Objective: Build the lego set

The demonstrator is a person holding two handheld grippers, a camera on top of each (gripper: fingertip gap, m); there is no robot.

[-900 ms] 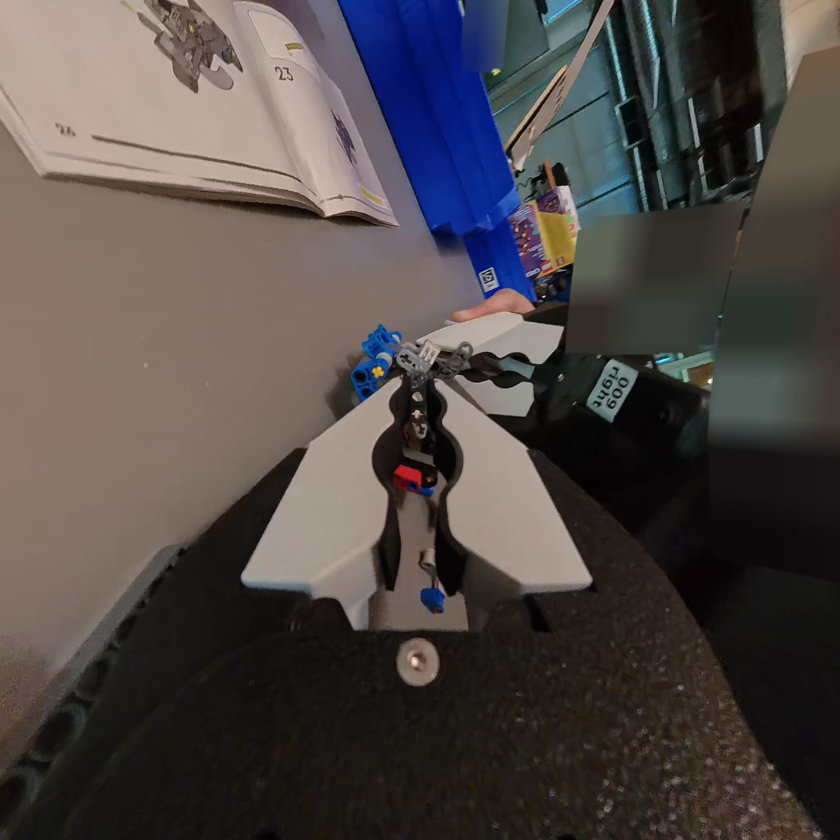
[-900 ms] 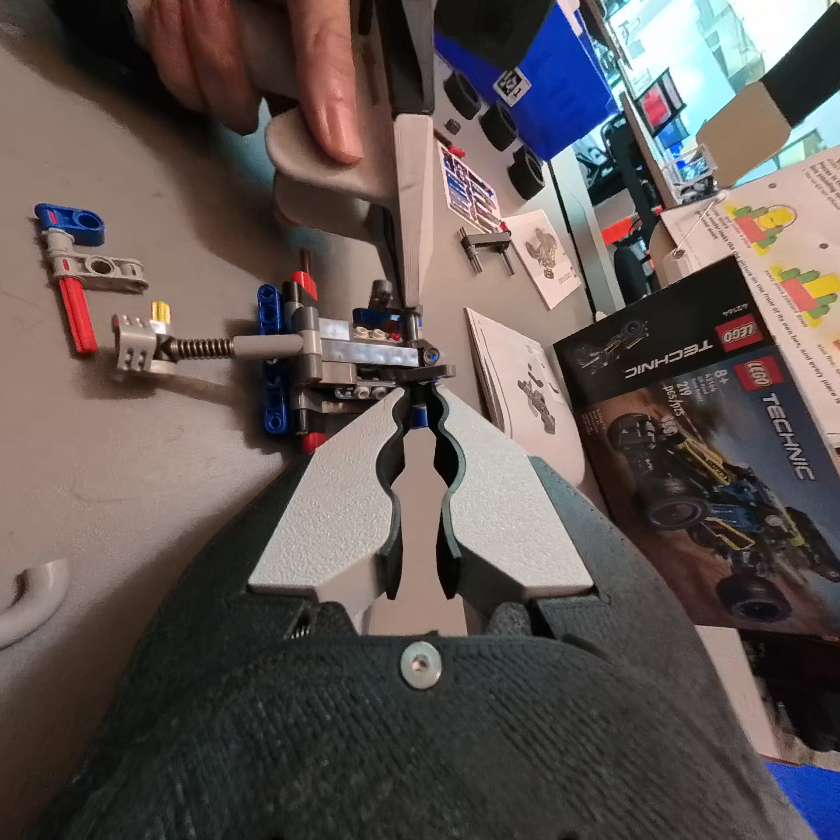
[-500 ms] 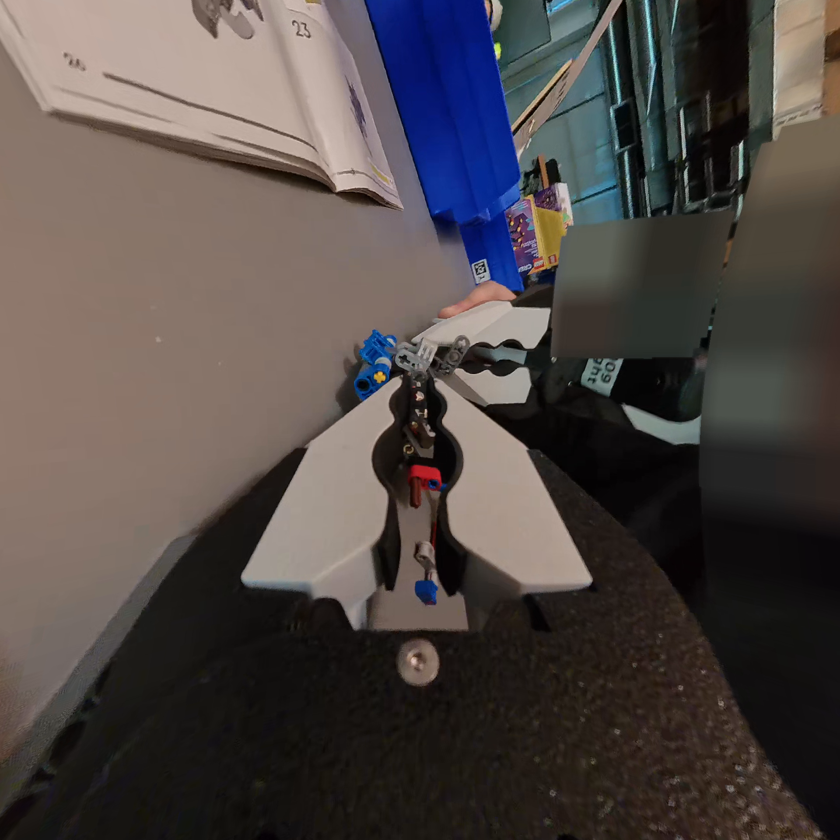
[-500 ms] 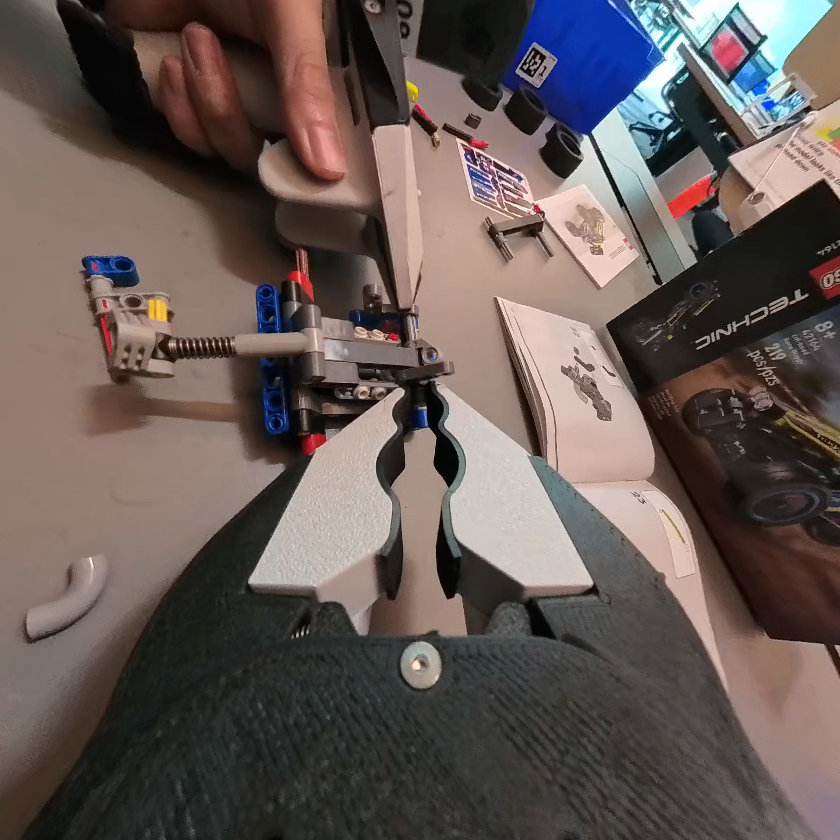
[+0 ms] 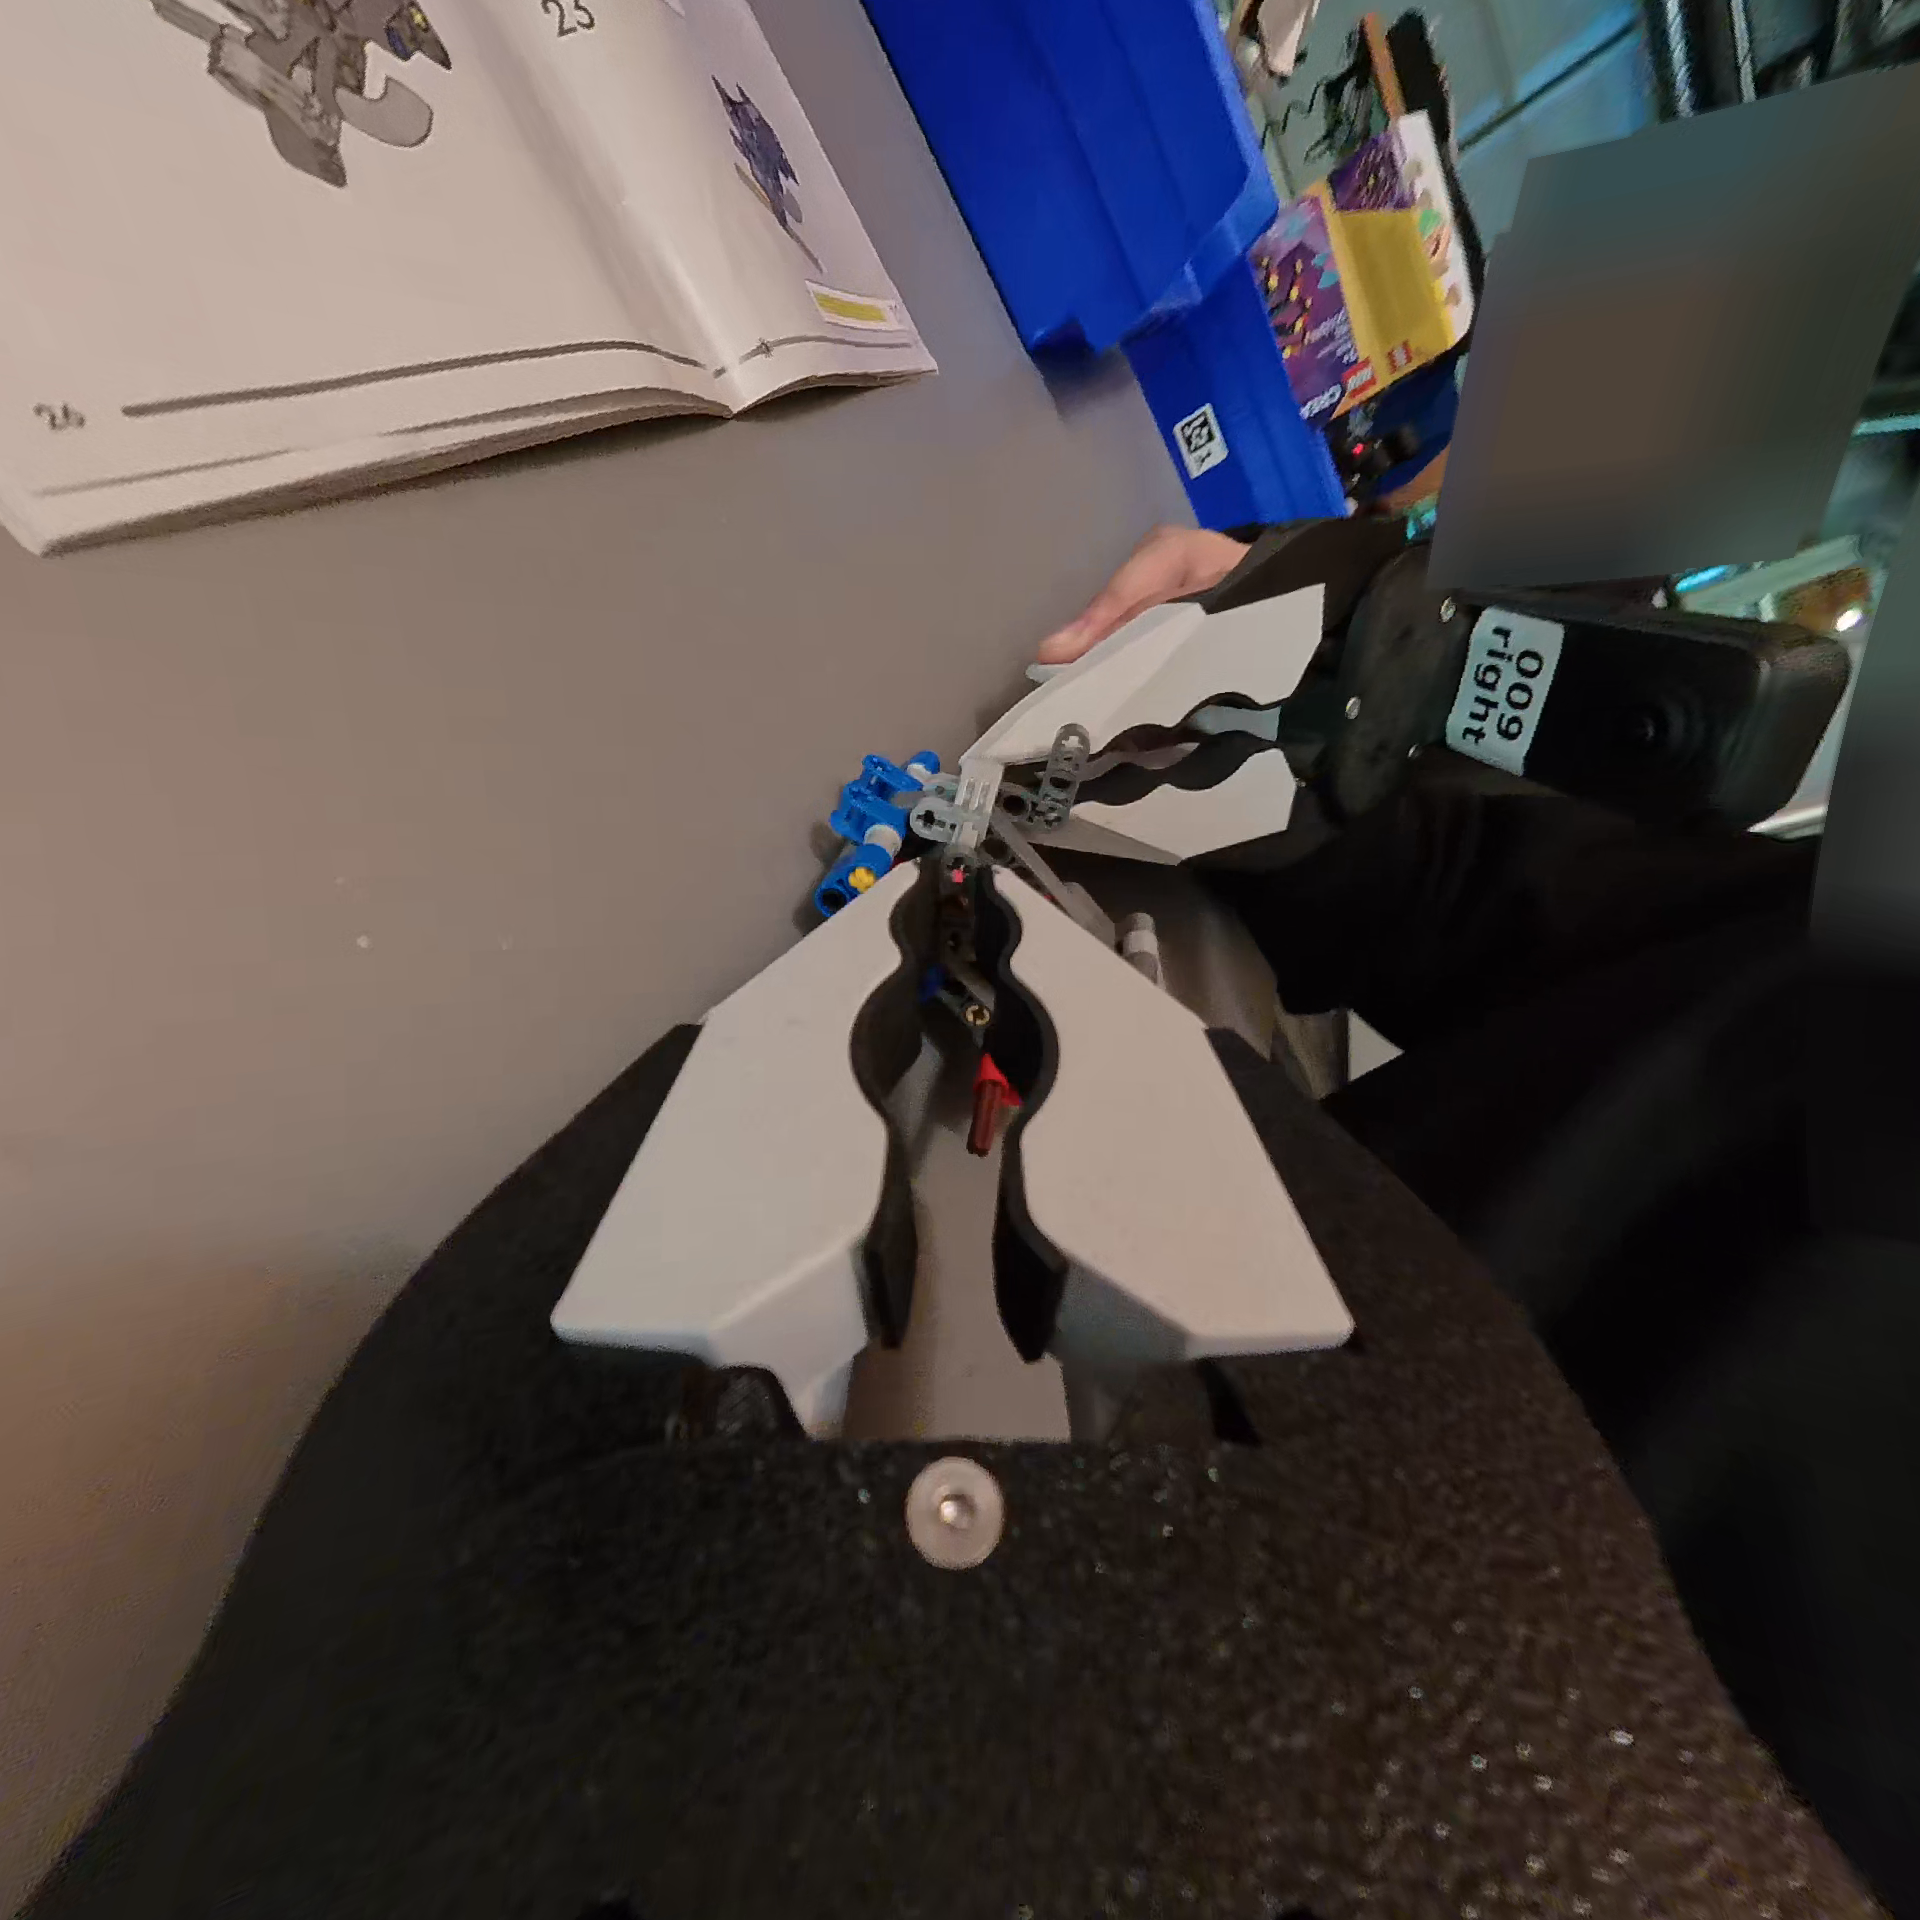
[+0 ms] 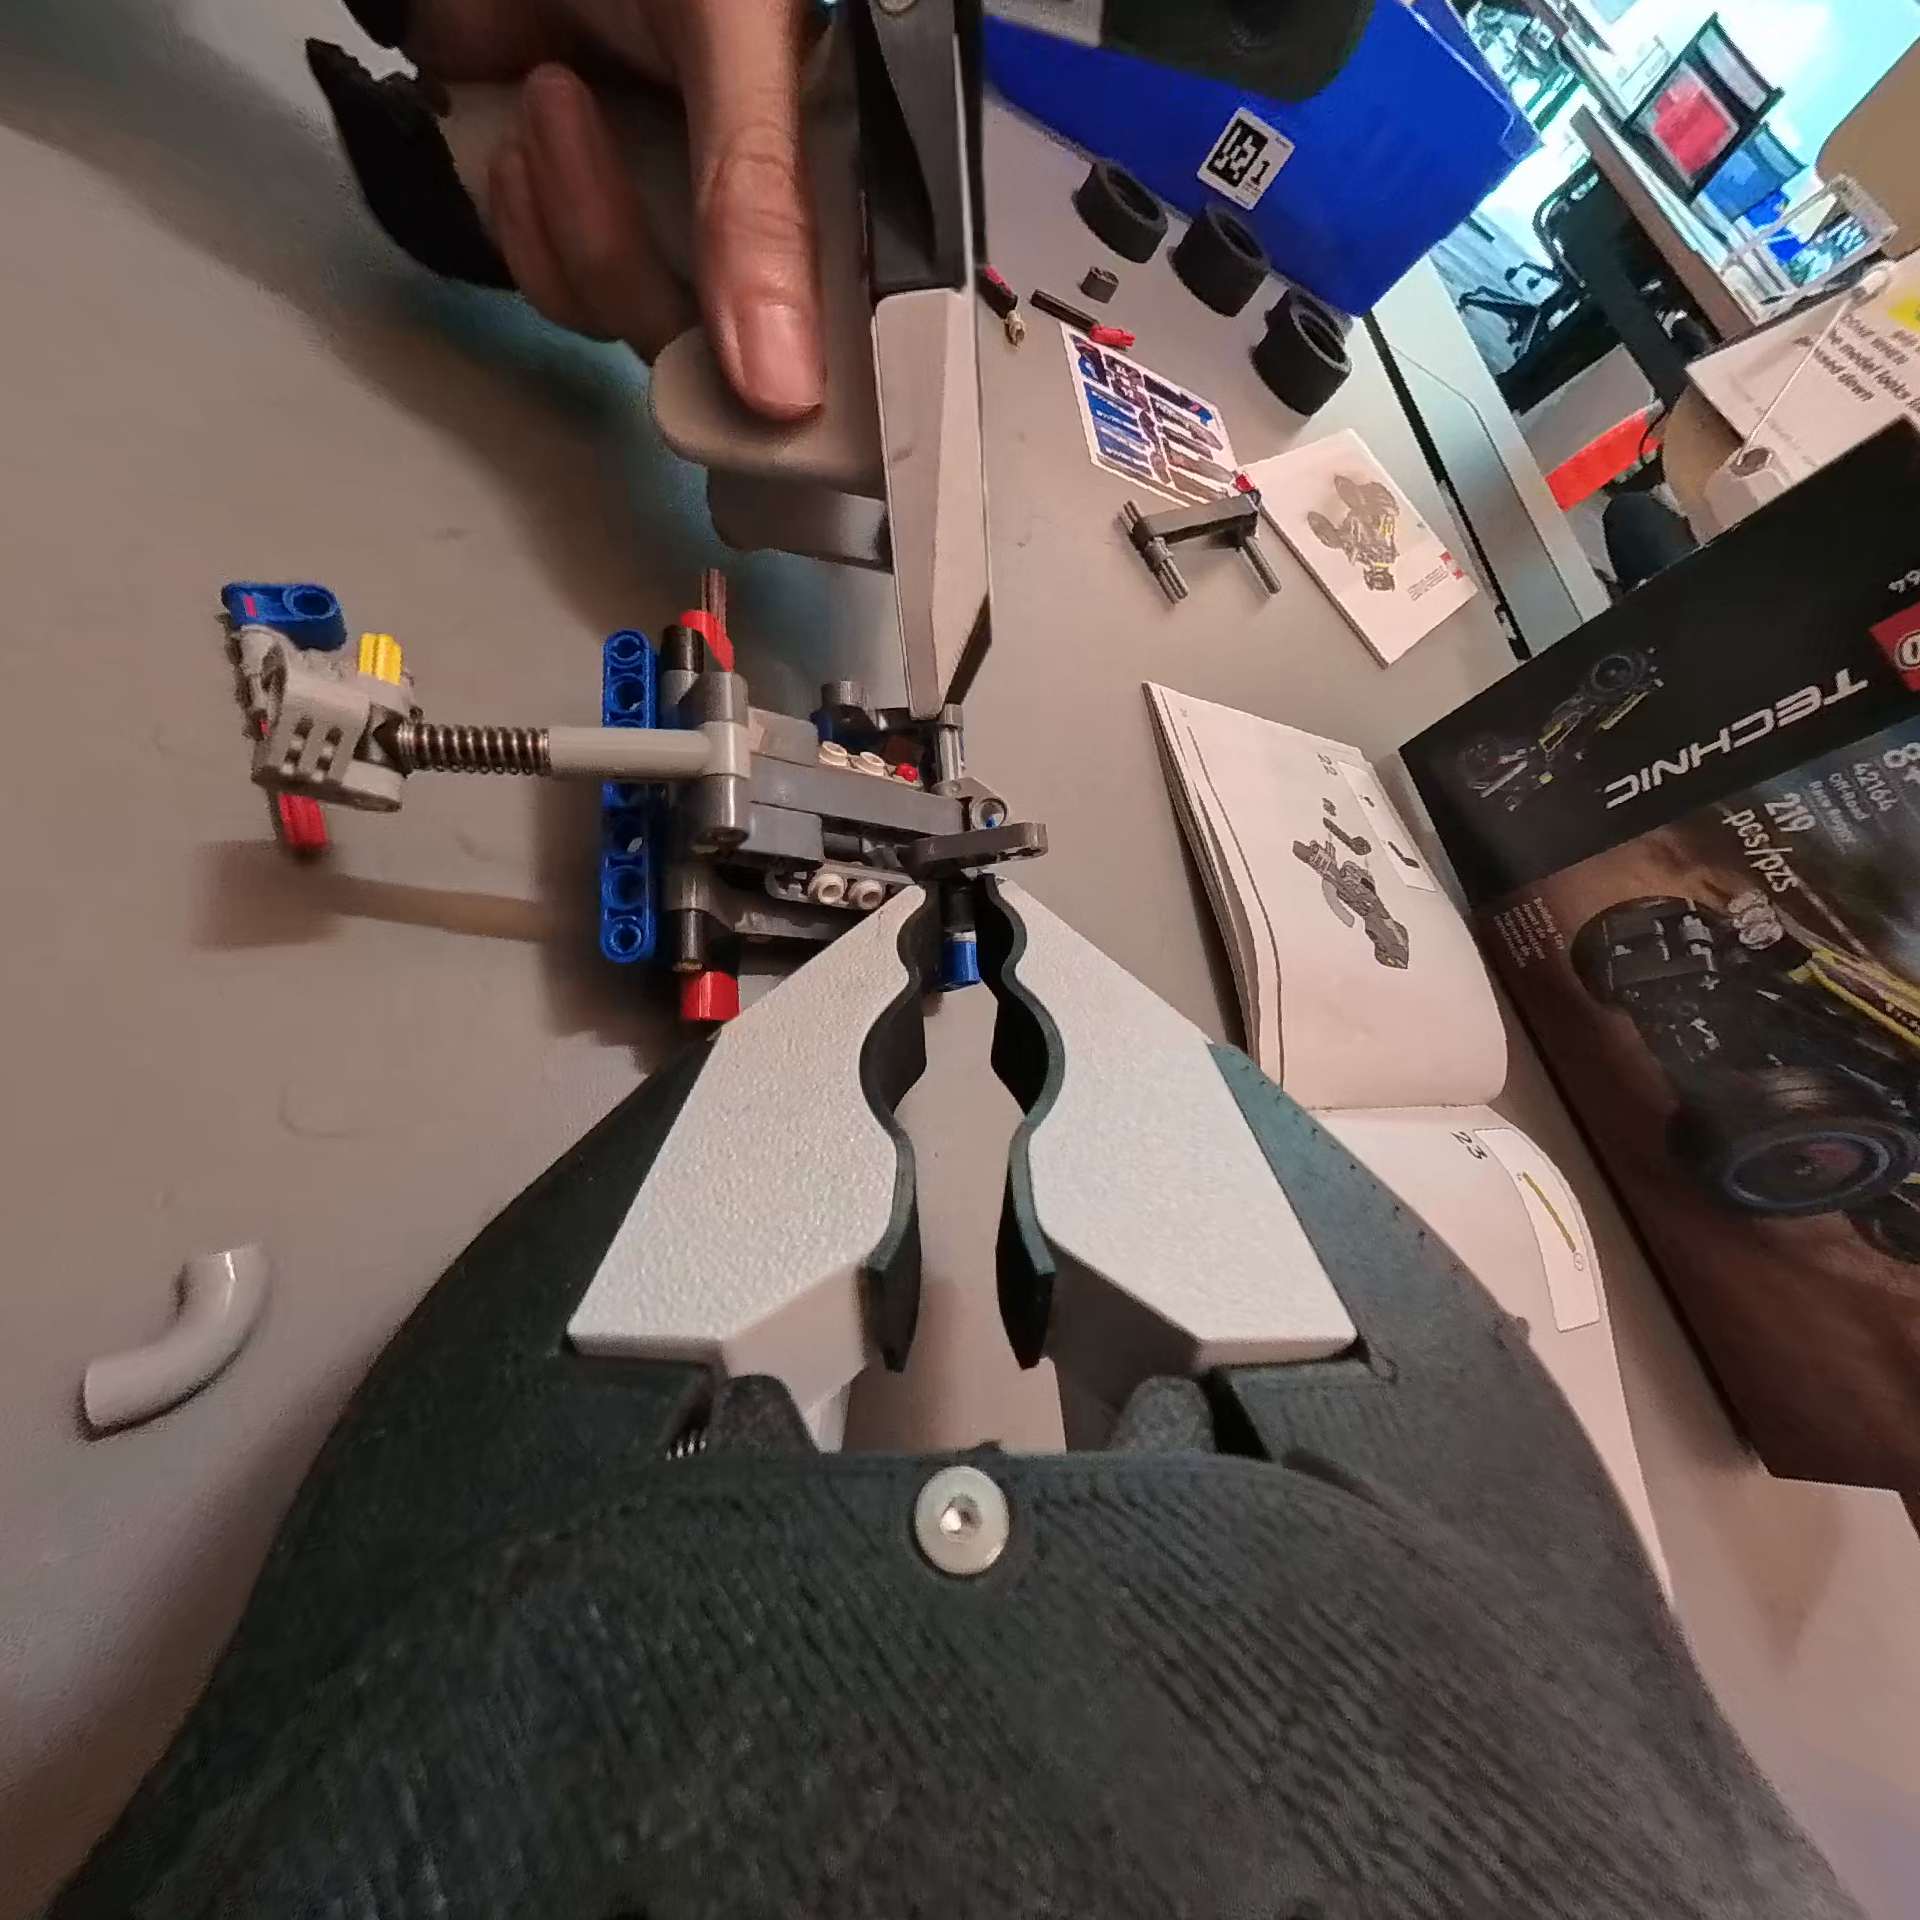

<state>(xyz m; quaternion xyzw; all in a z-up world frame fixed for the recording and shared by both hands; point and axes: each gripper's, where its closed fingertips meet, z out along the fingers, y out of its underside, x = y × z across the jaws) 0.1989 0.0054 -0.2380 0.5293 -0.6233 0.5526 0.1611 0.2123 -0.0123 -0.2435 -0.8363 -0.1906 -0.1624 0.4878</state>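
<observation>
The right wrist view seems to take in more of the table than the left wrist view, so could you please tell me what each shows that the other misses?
Only the right wrist view shows the black rubber tyres, sticker sheet, dark printed box and white curved piece.

Only the left wrist view shows the purple and yellow box.

Both show the grey and blue brick assembly held by both grippers, the open instruction booklet and blue bin.

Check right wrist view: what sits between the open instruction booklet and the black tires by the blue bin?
Between the open instruction booklet and black tires: a sticker sheet, a dark grey axle frame and a small leaflet. Right wrist view only.
</observation>
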